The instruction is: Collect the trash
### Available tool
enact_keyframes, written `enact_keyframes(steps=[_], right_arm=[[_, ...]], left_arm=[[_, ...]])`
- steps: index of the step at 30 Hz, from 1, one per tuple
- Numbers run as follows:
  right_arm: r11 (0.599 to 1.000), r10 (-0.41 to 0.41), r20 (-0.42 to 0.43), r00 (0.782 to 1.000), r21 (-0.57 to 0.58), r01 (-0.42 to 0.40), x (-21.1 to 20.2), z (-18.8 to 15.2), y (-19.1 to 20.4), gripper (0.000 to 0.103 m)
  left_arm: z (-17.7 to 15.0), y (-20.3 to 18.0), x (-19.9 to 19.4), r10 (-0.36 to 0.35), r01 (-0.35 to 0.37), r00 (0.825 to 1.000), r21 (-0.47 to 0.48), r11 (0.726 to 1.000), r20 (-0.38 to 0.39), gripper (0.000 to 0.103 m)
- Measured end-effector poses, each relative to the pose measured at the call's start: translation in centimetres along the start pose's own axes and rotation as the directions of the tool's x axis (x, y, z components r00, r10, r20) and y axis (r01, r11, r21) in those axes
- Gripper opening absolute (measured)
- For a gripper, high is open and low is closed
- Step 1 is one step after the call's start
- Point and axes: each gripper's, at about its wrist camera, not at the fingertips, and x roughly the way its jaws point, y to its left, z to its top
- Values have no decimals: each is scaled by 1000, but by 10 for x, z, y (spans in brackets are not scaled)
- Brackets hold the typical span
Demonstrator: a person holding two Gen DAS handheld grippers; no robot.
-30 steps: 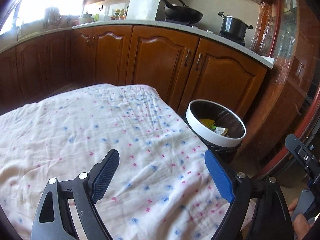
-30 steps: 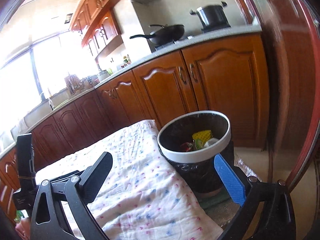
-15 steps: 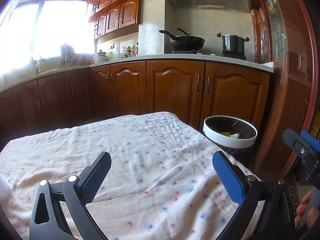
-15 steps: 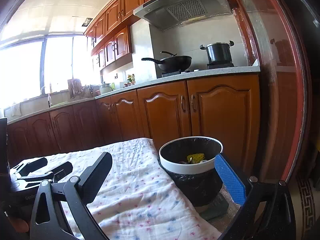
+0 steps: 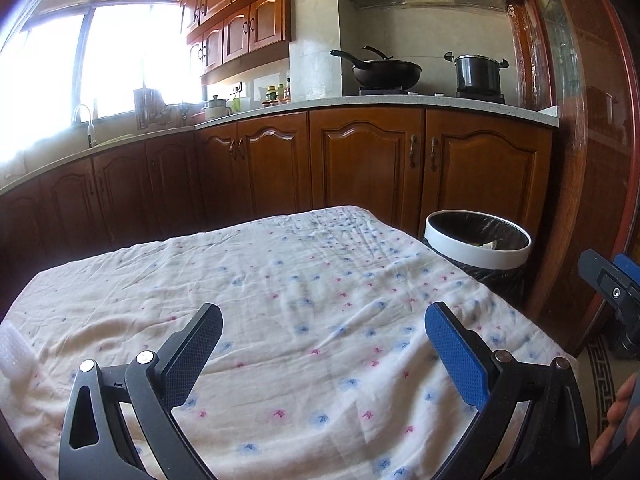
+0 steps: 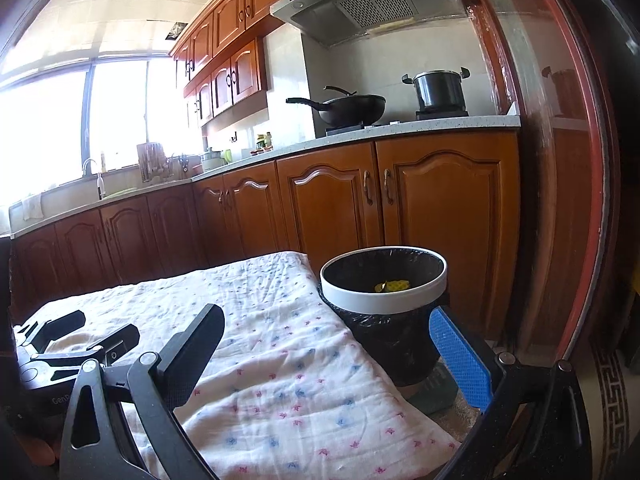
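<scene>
A round trash bin (image 5: 478,240) with a white rim and black liner stands on the floor at the table's far right corner; in the right wrist view the bin (image 6: 384,292) holds yellow trash (image 6: 394,286). My left gripper (image 5: 322,340) is open and empty above the flowered tablecloth (image 5: 280,280). My right gripper (image 6: 326,344) is open and empty over the table's right edge, short of the bin. A piece of white bubble wrap (image 5: 14,350) lies at the cloth's left edge.
Brown kitchen cabinets (image 5: 360,160) run behind the table, with a wok (image 5: 384,70) and a pot (image 5: 478,72) on the counter. A wooden door frame (image 5: 580,160) stands to the right of the bin. The right gripper's body (image 5: 612,292) shows at the left view's right edge.
Both grippers have tilted up and pulled back from the bin, so the views now show more of the kitchen wall. Both stay open and empty.
</scene>
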Motion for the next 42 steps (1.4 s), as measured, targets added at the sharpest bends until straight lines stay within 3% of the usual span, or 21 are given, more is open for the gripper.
enact_keyframes(steps=[42], right_arm=[[1000, 11, -2, 1000, 14, -11, -4, -6, -5, 103]], left_arm=[[-7, 13, -1, -31, 30, 999, 28, 999, 34, 102]])
